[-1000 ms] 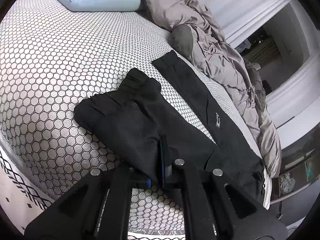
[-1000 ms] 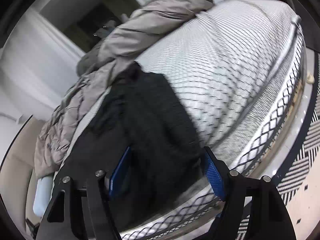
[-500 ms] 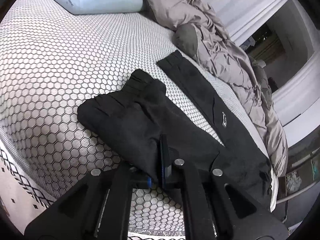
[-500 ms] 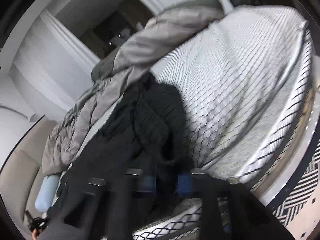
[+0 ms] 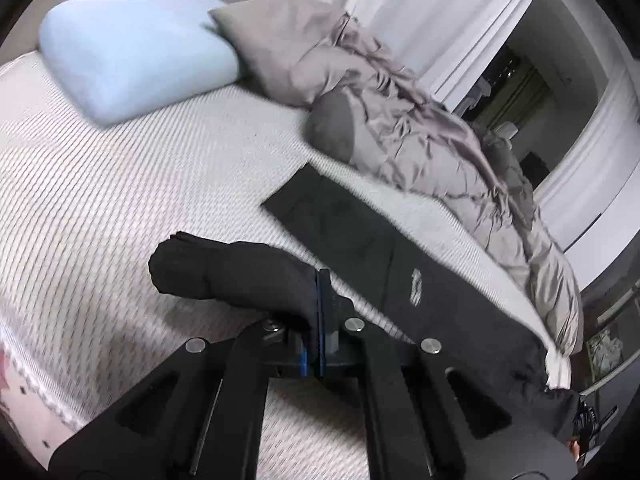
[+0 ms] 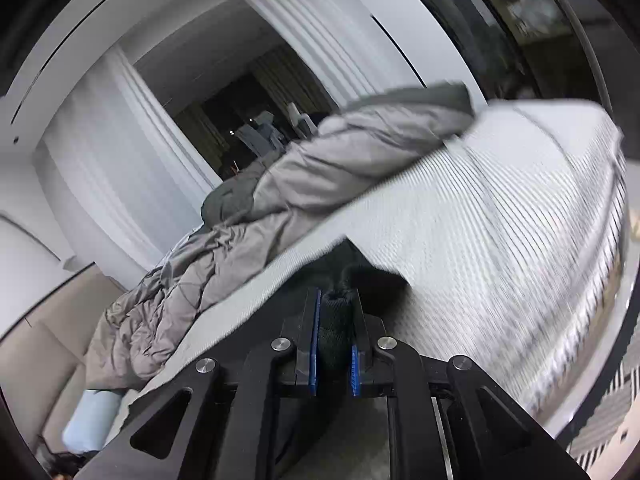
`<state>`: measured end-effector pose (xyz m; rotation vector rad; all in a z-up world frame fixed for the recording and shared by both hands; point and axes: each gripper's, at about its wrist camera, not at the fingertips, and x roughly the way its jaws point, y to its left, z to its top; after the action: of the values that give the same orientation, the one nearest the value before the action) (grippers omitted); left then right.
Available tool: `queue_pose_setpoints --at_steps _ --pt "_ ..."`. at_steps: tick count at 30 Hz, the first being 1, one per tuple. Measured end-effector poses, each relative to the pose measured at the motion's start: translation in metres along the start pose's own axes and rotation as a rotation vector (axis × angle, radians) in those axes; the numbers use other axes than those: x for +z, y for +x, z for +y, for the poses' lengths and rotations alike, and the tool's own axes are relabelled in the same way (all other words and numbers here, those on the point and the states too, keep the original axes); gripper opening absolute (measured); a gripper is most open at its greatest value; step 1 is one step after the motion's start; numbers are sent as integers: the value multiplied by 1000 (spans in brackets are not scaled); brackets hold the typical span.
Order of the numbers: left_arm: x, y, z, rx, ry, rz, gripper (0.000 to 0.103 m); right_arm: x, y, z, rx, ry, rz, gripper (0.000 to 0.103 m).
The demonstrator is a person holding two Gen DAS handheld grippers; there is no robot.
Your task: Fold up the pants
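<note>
The black pants (image 5: 360, 240) lie on the white patterned mattress (image 5: 100, 208). One leg stretches flat toward the grey duvet. The other leg (image 5: 232, 276) is lifted off the bed, pinched in my left gripper (image 5: 322, 280), whose blue pads are shut on its cloth. In the right wrist view my right gripper (image 6: 335, 296) is shut on a bunched black part of the pants (image 6: 338, 320), raised above the mattress (image 6: 500, 220). More black cloth (image 6: 372, 276) shows just beyond the fingertips.
A light blue pillow (image 5: 136, 56) lies at the head of the bed. A rumpled grey duvet (image 5: 420, 132) runs along the far side, also the duvet (image 6: 248, 236) in the right wrist view. White wall panels and a dark doorway (image 6: 248, 120) stand behind.
The right gripper closed on the pants and rose. The left gripper, still shut, lifted its pant leg off the mattress. Both views now look higher across the bed.
</note>
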<state>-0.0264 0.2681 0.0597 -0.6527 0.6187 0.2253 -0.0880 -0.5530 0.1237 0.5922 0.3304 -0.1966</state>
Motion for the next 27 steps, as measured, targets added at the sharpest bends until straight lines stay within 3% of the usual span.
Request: queue_pose_setpoints --at_steps 5,9,10,12,13,15,16,17,18,21,27 --pt "60 50 -27 -4 -48 3 1 49 76 44 -39 -59 12 10" --pt "107 126 -45 64 -82 45 2 72 161 72 -127 -112 91 14" --pt "118 151 -48 121 -85 77 7 76 192 78 -158 -128 134 19" --pt "132 189 -51 171 -81 135 11 77 242 84 -184 -155 237 43" --pt "134 201 -50 185 -89 154 13 75 262 86 -214 -180 272 45" --pt "134 213 -51 212 -84 174 26 70 268 84 -260 -177 280 48" --pt "134 214 -52 220 -66 171 42 67 266 83 -236 -175 273 51" --pt "134 212 -53 230 -46 154 53 62 259 81 -222 -183 267 63" --pt "134 208 -54 247 -29 121 55 58 252 83 -211 -199 254 72" --pt "129 195 -51 296 -8 101 59 44 224 92 -159 -239 212 80" --pt "95 143 -60 278 31 71 60 12 193 129 -43 -221 200 85"
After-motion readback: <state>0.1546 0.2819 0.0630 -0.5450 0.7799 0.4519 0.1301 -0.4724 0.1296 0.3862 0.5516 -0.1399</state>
